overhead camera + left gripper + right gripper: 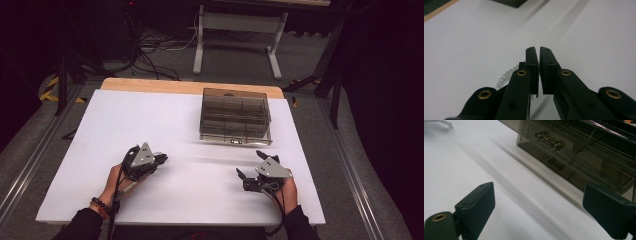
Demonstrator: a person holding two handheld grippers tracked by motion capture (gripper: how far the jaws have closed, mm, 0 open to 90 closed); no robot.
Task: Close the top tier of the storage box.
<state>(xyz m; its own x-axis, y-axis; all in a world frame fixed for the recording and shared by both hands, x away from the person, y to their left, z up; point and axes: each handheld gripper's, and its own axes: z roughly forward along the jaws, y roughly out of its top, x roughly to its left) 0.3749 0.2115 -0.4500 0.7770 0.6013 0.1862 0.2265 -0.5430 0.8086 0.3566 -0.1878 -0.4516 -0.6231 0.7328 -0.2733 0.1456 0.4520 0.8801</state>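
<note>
Left gripper [539, 53] clamps pale beads [506, 75] — right gripper [537, 212] gapes (near drawer box [574, 152]).

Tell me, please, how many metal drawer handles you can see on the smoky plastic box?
2: one handle on the upper drawer, another on the drawer below; more may be hidden.

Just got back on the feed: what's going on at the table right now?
A person holds a gripper in each hand over a white table. The left gripper is shut, with a string of pale beads beside and under its jaws; whether it grips them I cannot tell. The right gripper is open and empty, pointing at a smoky clear drawer box with metal handles. The drawers look closed.
</note>
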